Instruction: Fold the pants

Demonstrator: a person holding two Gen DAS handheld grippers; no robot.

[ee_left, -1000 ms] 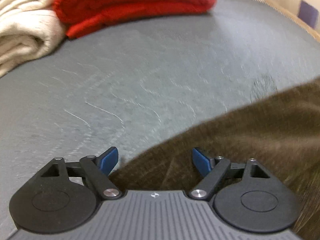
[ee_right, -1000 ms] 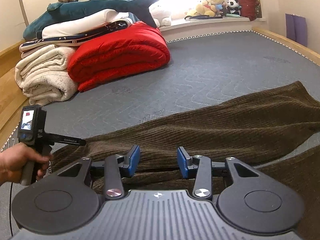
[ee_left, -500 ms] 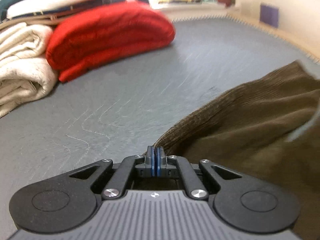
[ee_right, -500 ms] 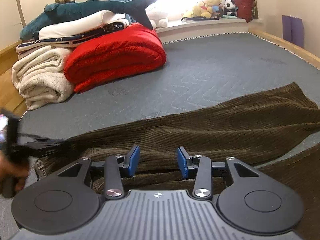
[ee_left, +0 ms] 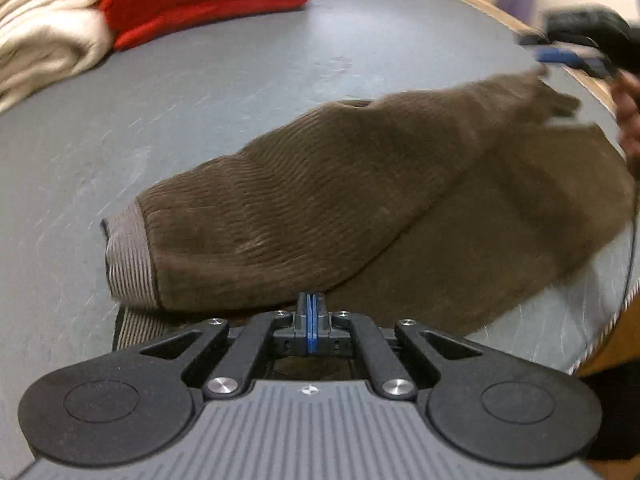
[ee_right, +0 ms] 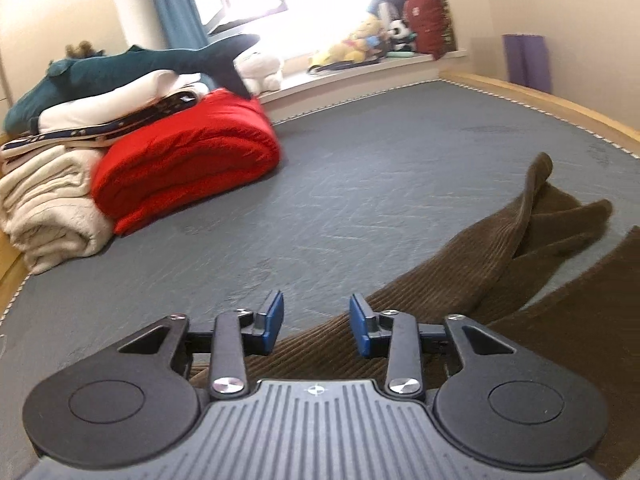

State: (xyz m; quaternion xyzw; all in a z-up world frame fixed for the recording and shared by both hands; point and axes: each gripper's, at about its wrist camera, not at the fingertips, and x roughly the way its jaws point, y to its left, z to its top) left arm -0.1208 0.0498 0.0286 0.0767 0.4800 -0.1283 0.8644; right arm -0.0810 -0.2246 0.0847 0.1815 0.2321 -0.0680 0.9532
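Brown corduroy pants (ee_left: 340, 200) lie on the grey mattress (ee_left: 200, 92), one leg folded over the other, with the striped waistband (ee_left: 128, 256) at the left. My left gripper (ee_left: 308, 312) is shut at the near edge of the pants; the fabric pinch itself is hidden. My right gripper (ee_right: 316, 322) is open above the pants (ee_right: 500, 264), its blue pads empty. It also shows blurred at the top right of the left wrist view (ee_left: 576, 56), near the leg ends.
A folded red blanket (ee_right: 188, 160) and cream blankets (ee_right: 48, 208) are stacked at the far left of the mattress, with a plush shark (ee_right: 132, 68) on top. A wooden bed edge (ee_right: 560, 108) runs along the right. Soft toys sit on the window sill (ee_right: 360, 48).
My left gripper closed, then carried one pant leg over onto the other. My right gripper, still open, moved right toward the leg ends.
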